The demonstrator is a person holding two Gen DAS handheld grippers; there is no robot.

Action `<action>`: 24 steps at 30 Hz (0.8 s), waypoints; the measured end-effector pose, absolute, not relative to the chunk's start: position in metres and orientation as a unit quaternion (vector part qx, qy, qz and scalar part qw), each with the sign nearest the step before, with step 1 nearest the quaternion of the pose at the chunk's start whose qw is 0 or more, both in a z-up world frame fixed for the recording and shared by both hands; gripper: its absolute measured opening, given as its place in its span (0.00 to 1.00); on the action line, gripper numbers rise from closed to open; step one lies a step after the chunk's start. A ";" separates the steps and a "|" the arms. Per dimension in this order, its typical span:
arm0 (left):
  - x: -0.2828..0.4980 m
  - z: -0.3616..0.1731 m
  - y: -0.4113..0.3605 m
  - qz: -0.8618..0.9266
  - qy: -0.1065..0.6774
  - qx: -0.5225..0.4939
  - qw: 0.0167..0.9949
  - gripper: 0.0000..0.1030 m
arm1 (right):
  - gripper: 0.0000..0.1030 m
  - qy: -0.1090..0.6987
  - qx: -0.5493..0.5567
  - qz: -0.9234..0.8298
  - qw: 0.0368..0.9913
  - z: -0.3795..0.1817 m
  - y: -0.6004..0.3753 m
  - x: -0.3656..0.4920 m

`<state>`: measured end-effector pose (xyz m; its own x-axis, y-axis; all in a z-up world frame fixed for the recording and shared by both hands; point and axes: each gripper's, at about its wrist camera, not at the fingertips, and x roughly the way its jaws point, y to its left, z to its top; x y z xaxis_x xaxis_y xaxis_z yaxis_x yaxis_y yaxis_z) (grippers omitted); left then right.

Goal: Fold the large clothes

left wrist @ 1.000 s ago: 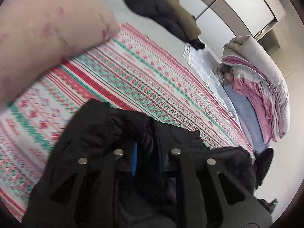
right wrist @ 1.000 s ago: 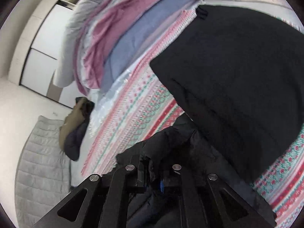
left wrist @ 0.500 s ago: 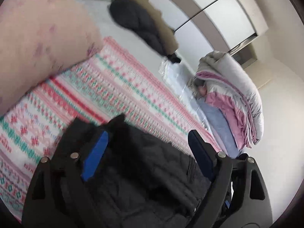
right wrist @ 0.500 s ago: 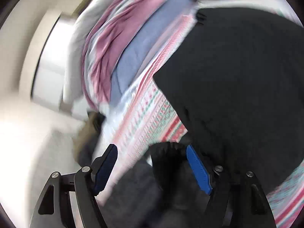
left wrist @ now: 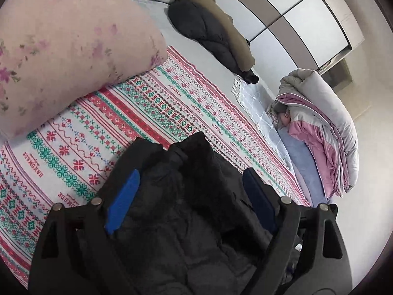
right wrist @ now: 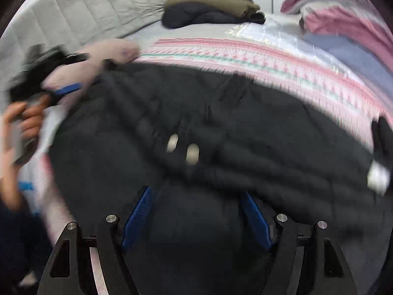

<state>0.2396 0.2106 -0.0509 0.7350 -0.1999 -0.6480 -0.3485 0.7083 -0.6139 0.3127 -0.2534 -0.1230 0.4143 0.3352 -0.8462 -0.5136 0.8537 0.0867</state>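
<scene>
Nearest the left wrist camera, the left hand-held gripper point(left wrist: 189, 191) has its blue pads spread wide, clamping nothing. The black puffer jacket point(left wrist: 186, 211) lies bunched on the bed between and under the fingers, with no pad pressing on it. In the blurred right wrist view, the right hand-held gripper point(right wrist: 196, 216) also stands apart over the same jacket point(right wrist: 208, 127), which spreads across the patterned red-and-green blanket point(left wrist: 137, 103). At far left of that view, a person's hand point(right wrist: 22, 123) holds the other gripper. Beyond the jacket, a pink floral pillow point(left wrist: 63, 49) rests on the blanket's left. Farther off lie a dark and olive coat point(left wrist: 211, 29), a rolled grey and pink duvet point(left wrist: 321, 127), and a wardrobe point(left wrist: 289, 17).
</scene>
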 end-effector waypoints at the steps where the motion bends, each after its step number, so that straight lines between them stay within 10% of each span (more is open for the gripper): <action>1: 0.236 -0.049 0.213 0.043 0.356 -0.380 0.853 0.83 | 0.72 0.450 -0.085 0.230 0.859 -0.121 -0.254 0.328; 6: 0.230 -0.041 0.220 0.051 0.342 -0.373 0.861 0.83 | 0.74 0.355 0.175 0.101 0.913 -0.105 -0.331 0.361; 22: 0.221 -0.058 0.205 0.150 0.437 -0.206 0.863 0.83 | 0.68 0.438 0.190 -0.101 0.873 -0.106 -0.482 0.266; 24: 0.227 -0.072 0.209 0.137 0.453 -0.218 0.853 0.60 | 0.59 0.449 0.214 -0.081 0.864 -0.112 -0.490 0.267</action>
